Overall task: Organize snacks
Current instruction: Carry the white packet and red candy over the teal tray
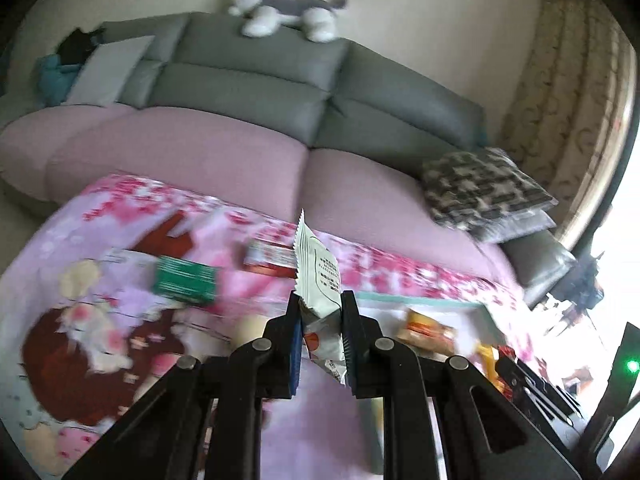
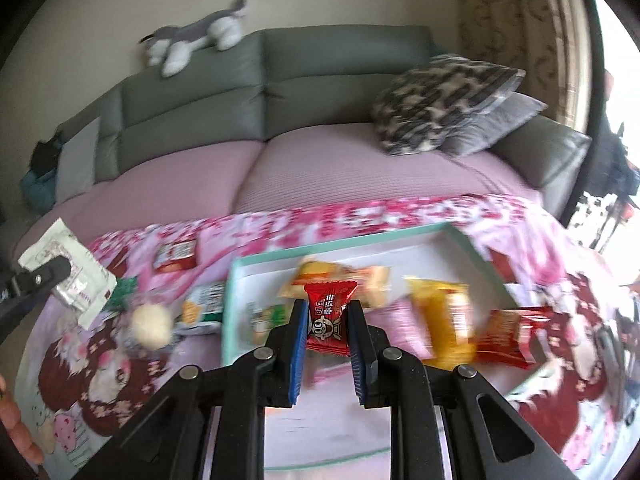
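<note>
My left gripper [image 1: 320, 308] is shut on a white snack packet [image 1: 318, 276] and holds it upright above the pink cloth; both also show at the left of the right wrist view, the gripper [image 2: 44, 276] on the packet [image 2: 76, 276]. My right gripper [image 2: 327, 312] is shut on a small red candy packet [image 2: 329, 316] above a white tray with a teal rim [image 2: 230, 300]. The tray holds several snacks: an orange-and-cream pack [image 2: 340, 276], a yellow pack [image 2: 444, 316], a red pack [image 2: 508, 332] and a green-and-white one [image 2: 266, 318].
On the pink cartoon cloth [image 1: 80, 320] lie a green box [image 1: 184, 280], a red box [image 1: 272, 258], a pale round snack [image 2: 152, 324] and a green-white pack [image 2: 204, 304]. Behind is a grey and pink sofa [image 2: 320, 160] with patterned cushions [image 2: 440, 100] and a plush dog [image 2: 192, 40].
</note>
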Demonstrator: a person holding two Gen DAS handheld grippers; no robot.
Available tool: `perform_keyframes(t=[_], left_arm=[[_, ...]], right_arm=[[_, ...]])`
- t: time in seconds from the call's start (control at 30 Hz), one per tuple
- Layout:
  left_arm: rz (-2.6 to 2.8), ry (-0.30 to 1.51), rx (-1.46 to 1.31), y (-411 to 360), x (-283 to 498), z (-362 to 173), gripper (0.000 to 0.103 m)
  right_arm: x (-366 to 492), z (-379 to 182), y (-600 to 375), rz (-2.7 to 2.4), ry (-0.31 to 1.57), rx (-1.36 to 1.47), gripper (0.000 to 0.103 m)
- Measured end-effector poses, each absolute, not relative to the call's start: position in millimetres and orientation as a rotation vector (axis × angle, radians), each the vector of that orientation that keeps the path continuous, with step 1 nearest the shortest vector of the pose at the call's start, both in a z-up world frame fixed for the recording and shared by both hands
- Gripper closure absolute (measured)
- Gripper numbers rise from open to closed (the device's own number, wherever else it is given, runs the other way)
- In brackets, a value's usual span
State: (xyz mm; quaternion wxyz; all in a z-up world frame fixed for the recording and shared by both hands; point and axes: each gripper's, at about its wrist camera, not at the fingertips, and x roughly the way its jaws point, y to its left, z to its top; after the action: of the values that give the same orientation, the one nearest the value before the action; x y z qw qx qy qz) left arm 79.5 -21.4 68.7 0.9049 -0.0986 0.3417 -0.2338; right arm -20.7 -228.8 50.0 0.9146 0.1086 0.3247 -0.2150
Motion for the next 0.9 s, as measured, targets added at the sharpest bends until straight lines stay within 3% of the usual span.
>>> perform_keyframes(t=[0.47,0.9], left_arm=[[-0.759,0.815,-0.124,-125.0,45.7,50.1,0.085],[-0.805,0.970,-0.188,-139.5,62.5,5.1,0.085]], right_arm=[[-63.1,53.8,-291.5,-0.574,0.698,0.298,0.082],[-53.2,16.2,-297.9,-0.519,0.861,0.362,0.081]])
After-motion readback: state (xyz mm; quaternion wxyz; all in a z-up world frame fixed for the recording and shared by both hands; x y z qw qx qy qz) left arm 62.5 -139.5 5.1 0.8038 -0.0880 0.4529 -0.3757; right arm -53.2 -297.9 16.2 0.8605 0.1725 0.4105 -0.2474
